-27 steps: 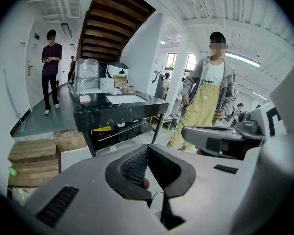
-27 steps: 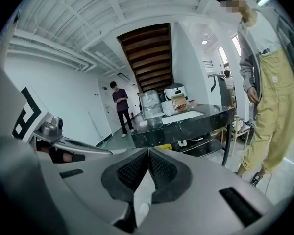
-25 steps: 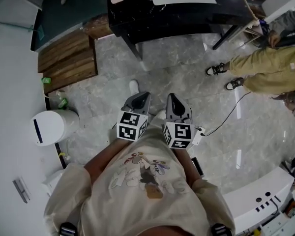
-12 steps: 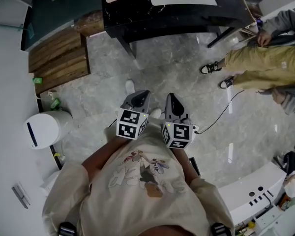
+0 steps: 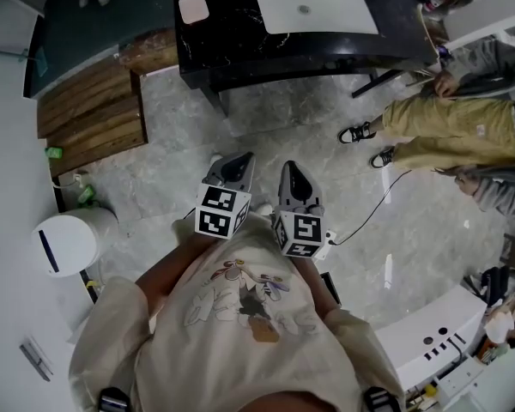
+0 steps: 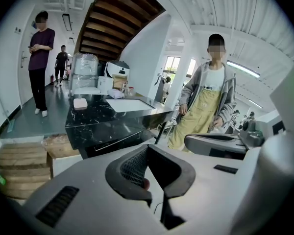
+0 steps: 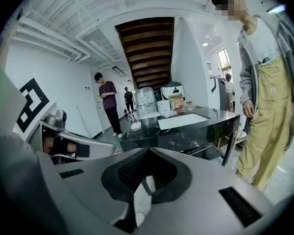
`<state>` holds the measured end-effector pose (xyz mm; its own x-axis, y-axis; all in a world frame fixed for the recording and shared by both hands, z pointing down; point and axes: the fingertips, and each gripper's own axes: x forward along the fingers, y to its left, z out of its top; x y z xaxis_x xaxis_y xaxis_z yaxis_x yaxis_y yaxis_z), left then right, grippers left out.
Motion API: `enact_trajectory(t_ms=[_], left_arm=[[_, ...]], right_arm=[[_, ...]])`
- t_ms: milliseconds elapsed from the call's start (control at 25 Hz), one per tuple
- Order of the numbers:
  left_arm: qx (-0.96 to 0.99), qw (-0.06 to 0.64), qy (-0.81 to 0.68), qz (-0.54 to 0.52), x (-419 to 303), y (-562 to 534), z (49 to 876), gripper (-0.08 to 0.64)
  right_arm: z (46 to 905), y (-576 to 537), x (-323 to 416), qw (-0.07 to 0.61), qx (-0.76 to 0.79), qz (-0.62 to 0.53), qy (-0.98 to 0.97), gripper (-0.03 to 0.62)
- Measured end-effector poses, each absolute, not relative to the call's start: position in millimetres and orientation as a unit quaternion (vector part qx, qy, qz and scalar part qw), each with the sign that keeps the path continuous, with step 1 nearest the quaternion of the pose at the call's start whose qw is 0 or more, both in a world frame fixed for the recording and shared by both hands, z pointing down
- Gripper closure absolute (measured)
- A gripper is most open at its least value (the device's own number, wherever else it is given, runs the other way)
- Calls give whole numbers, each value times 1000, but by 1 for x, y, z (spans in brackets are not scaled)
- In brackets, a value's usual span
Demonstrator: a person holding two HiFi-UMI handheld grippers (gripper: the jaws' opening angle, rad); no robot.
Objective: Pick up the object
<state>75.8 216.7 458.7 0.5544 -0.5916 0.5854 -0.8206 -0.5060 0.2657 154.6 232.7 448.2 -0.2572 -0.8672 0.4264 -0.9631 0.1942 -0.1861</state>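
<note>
Since a second ago, the small pink block (image 5: pixel 193 8) and the black table (image 5: pixel 240 54) beneath it are sitting lower in the head view, with more of the tabletop showing. The person carrying the grippers is advancing toward them. The block is lying flat at the table's left end, well apart from both grippers and untouched. A white sheet (image 5: pixel 313 5) is lying on the same top, to the block's right and not touching it.

The left gripper (image 5: pixel 232 161) and right gripper (image 5: pixel 289 170) are being held side by side over the grey stone floor (image 5: pixel 266 123), in front of the carrier's chest. Both are pointing toward the table. Each gripper's own view is showing its jaws pressed together with nothing pinched between them.

Wooden steps (image 5: pixel 90 114) are standing left of the table. A white bin (image 5: pixel 64 240) is standing nearer, at the left edge. A person in yellow trousers (image 5: pixel 451 131) is standing at the right, beyond the table's corner. A thin cable (image 5: pixel 369 217) is trailing across the floor from the right gripper toward that side.
</note>
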Motion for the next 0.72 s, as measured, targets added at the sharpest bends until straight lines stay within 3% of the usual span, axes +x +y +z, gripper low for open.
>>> enact_trajectory(t_ms=[720], left_arm=[[857, 248, -411, 187, -49, 77, 437, 546]], right_arm=[[430, 91, 33, 111, 616, 179, -759, 575]])
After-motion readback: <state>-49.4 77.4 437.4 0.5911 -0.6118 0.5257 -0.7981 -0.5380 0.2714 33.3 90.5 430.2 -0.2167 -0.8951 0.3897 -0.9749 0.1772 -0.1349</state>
